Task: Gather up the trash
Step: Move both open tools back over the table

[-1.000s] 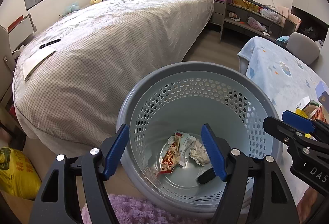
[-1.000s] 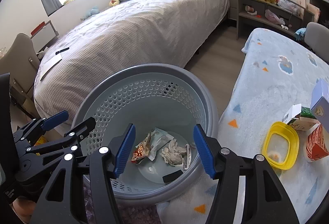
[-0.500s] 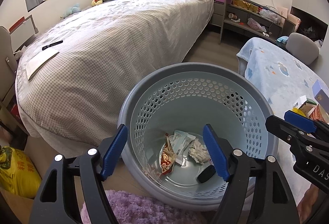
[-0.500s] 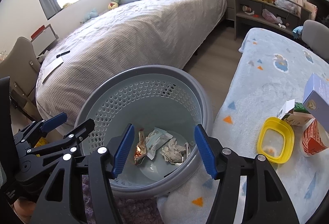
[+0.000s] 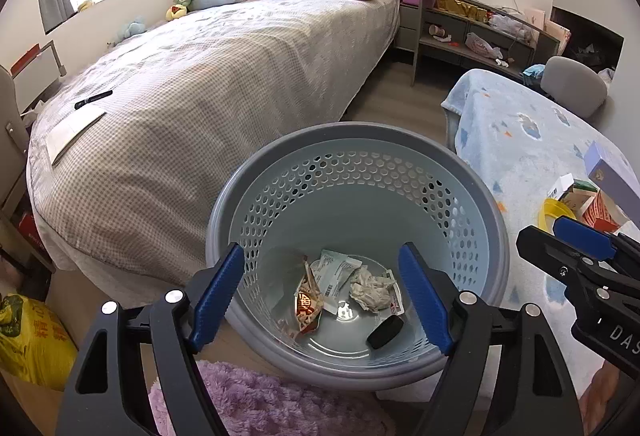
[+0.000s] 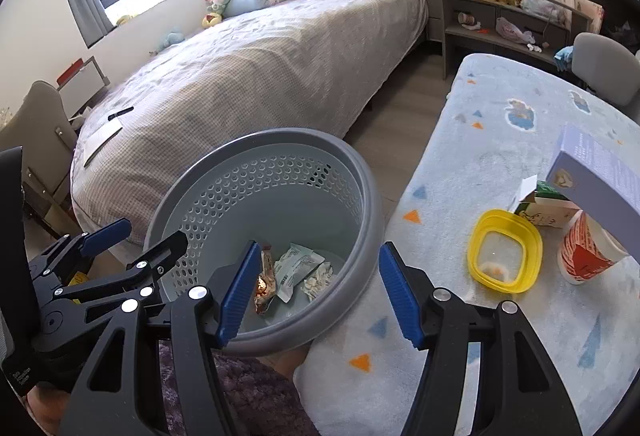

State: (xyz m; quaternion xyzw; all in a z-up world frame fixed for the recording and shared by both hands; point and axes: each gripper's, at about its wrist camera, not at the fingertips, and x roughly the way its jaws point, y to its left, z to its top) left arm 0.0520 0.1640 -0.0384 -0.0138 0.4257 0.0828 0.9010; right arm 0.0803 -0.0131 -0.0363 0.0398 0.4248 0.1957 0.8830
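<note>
Yellow plastic lid (image 6: 505, 251) on blanket-covered counter (image 6: 496, 139), right of grey perforated basket (image 6: 362, 191); nearer right tongs (image 6: 316, 288), spread, empty; left tongs (image 5: 324, 296) opening, empty.

Blanket-covered table (image 6: 480, 139) carries yellow lid (image 6: 505, 251), cartons (image 6: 544, 209).

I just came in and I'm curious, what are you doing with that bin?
A person is collecting trash with two grippers. Wrappers and a crumpled tissue already lie in the bin. The left gripper, its jaws opening, hangs empty above them. The right gripper is open and empty too. A yellow lid and cartons wait on the blanket.
</note>
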